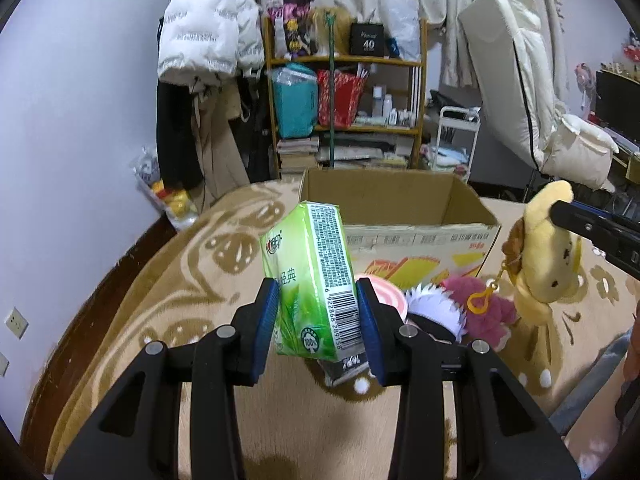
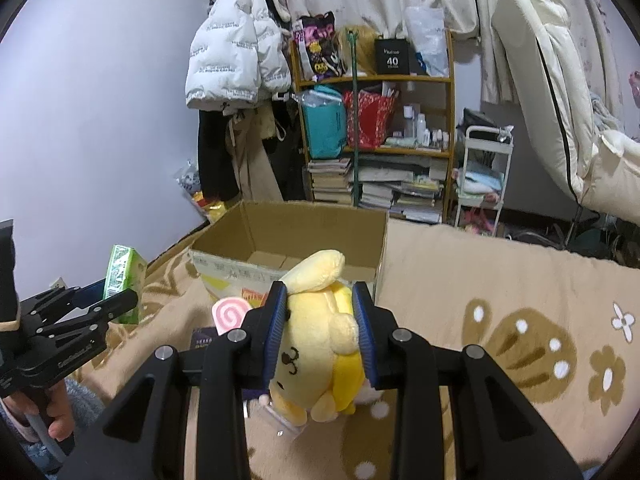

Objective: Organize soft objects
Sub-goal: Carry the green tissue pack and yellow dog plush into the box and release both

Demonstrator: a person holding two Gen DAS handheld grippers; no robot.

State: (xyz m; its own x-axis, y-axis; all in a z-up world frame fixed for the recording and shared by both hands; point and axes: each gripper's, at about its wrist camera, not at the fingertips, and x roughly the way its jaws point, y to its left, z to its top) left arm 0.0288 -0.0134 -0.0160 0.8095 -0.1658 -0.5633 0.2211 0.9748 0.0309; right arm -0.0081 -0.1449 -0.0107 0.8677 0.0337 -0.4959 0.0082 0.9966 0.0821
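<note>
My left gripper [image 1: 318, 320] is shut on a green tissue pack [image 1: 310, 280] and holds it above the blanket, in front of the open cardboard box [image 1: 416, 236]. My right gripper [image 2: 320, 328] is shut on a yellow plush dog [image 2: 320, 344] and holds it just before the same box [image 2: 288, 236]. The plush dog [image 1: 540, 252] also shows at the right of the left wrist view, the tissue pack [image 2: 122, 280] at the left of the right wrist view. A pink plush [image 1: 484, 312], a white-haired doll [image 1: 432, 308] and a pink swirl toy [image 2: 229, 314] lie by the box.
The beige patterned blanket [image 2: 500, 300] covers the surface. Behind the box stand a wooden shelf [image 1: 344, 92] with bags and books, a hanging white jacket [image 1: 208, 20], a white cart [image 2: 480, 176] and a cream recliner [image 1: 540, 92].
</note>
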